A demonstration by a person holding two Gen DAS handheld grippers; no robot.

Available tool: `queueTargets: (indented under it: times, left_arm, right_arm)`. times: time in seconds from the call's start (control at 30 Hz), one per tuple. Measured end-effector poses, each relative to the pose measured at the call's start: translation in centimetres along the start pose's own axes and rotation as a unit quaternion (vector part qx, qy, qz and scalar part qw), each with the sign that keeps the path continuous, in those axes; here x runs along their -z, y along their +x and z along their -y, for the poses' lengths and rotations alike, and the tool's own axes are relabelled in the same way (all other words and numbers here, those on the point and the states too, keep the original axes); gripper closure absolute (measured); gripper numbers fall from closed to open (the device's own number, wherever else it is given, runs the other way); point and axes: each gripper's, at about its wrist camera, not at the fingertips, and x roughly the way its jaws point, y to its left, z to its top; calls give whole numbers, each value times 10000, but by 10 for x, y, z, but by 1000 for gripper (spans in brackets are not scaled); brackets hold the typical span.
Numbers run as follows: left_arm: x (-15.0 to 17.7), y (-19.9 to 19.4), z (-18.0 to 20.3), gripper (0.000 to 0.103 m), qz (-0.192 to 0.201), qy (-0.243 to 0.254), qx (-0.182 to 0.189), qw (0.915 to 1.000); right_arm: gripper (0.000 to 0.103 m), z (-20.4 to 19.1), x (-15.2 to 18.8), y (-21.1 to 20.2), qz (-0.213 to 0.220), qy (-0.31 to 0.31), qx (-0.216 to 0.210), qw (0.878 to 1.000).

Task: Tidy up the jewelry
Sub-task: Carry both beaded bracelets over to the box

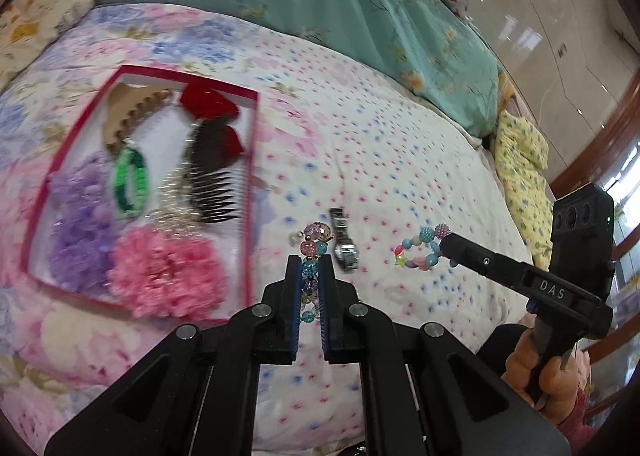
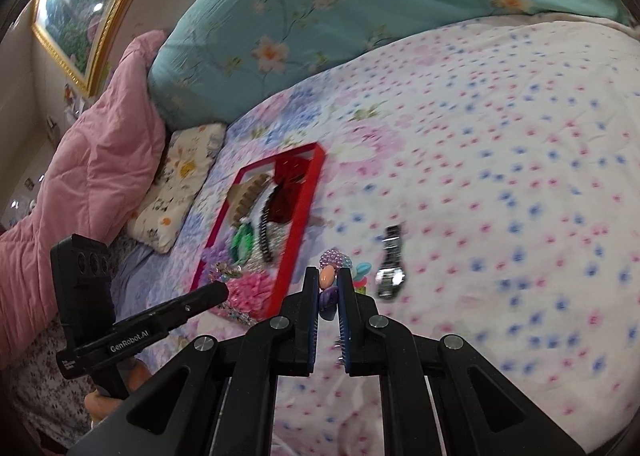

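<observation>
My left gripper (image 1: 310,276) clamps a glittery crystal-bead bracelet (image 1: 311,256) just right of the red-rimmed shallow box (image 1: 252,176), its length running along my fingers, while my right gripper (image 2: 329,288), farther from the box, pinches a pastel plastic-bead bracelet (image 2: 334,270).

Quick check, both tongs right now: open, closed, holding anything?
Left tongs: closed on the crystal bead bracelet.
Right tongs: closed on the pastel bead bracelet.
</observation>
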Motion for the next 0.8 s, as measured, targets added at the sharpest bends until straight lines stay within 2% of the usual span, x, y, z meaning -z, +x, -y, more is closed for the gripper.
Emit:
queueTargets:
  times: [0.5, 0.8]
  left_arm:
    - [1, -42, -63, 97, 419, -555, -305, 9971]
    - [-3, -48, -97, 97, 492, -823, -471, 9943]
  right_arm:
    - [95, -64, 6, 53, -415, -440, -482, 9970]
    - [95, -94, 7, 89, -629, -601, -671, 9939]
